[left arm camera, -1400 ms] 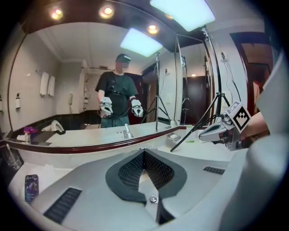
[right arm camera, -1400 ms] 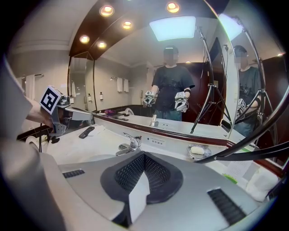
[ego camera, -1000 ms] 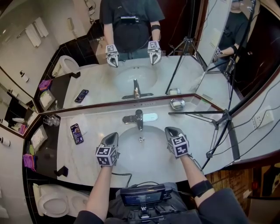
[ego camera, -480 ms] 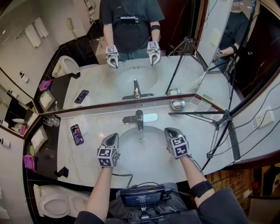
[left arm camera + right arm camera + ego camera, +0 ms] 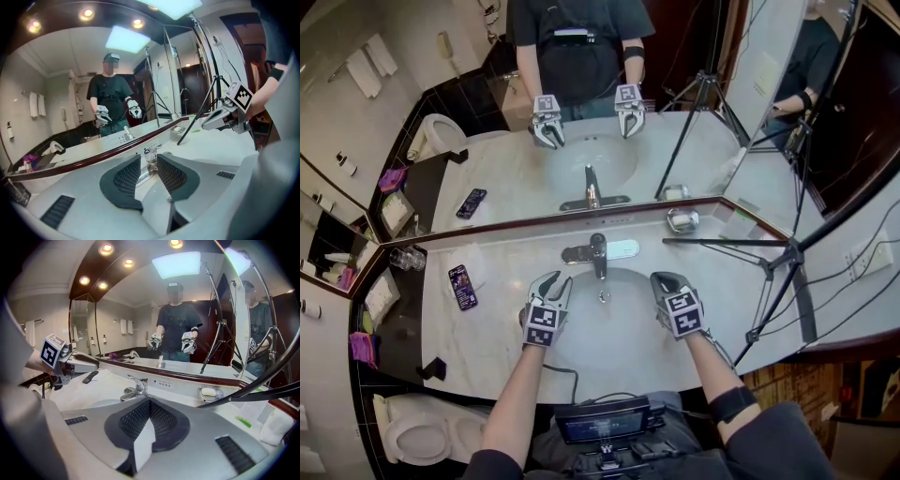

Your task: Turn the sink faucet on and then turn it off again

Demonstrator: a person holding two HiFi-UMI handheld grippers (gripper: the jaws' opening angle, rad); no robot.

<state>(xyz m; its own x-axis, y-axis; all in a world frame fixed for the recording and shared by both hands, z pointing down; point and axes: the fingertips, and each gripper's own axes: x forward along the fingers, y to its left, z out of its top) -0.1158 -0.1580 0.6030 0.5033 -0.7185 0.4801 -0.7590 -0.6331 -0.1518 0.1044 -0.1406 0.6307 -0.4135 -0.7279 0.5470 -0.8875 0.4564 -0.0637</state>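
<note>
The faucet (image 5: 598, 253) stands at the back rim of the sink (image 5: 605, 330), with its spout pointing toward the person. The left hand-held gripper (image 5: 551, 281) is the nearer, just short of it and aimed at it. Its jaws have just been opening, seemingly with nothing between them. The right hand-held gripper (image 5: 661, 278) hovers clenched and empty. There is open basin below and the mirror (image 5: 675, 150) close behind.

A dark phone (image 5: 462, 286) is lying flat on the pale marble tabletop (image 5: 502, 347), toward its left side. A soap dish (image 5: 682, 220) holding a white bar is sitting by the back edge, just under the mirror (image 5: 694, 159). A black tripod (image 5: 722, 242) is spreading its legs over the tabletop's right side. Glass tumblers (image 5: 410, 259) are standing at the far left corner.
</note>
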